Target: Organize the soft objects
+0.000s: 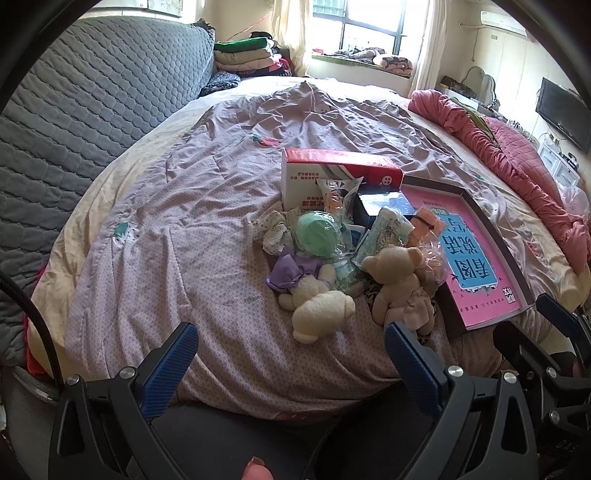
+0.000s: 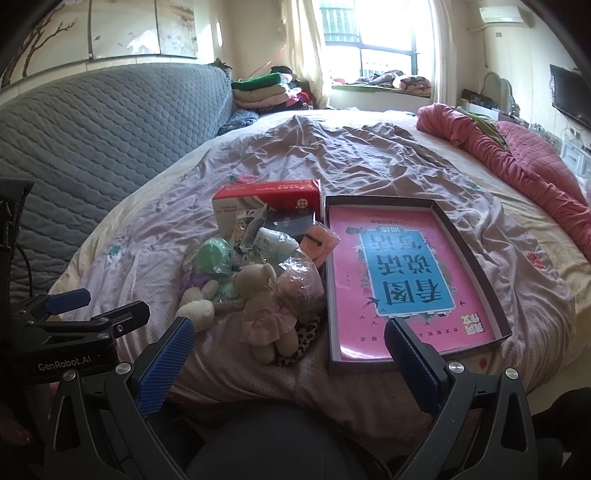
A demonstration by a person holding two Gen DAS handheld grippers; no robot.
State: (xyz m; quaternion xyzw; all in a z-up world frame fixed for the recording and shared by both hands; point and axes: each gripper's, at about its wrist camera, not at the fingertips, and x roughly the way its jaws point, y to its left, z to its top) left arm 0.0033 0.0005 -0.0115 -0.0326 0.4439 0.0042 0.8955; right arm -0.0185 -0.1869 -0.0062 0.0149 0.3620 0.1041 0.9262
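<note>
Tray [image 2: 476, 266] holding pink book [image 2: 402, 280], toys [image 2: 258, 291] beside

A grey quilted headboard cover [image 1: 85, 92] stands along the left of the bed, whose crumpled lilac bedsheet [image 1: 192, 192] lies spread across it. A bunched pink quilted blanket [image 2: 524, 162] lies along the bed's right edge. Folded blankets in a stack [image 1: 245, 55] sit beside the bright window [image 2: 373, 29]; a black wall-mounted television [image 1: 563, 110] hangs at far right.

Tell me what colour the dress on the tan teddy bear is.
Pale pink, with a bow, on the tan teddy bear. The right wrist view shows it best.
</note>
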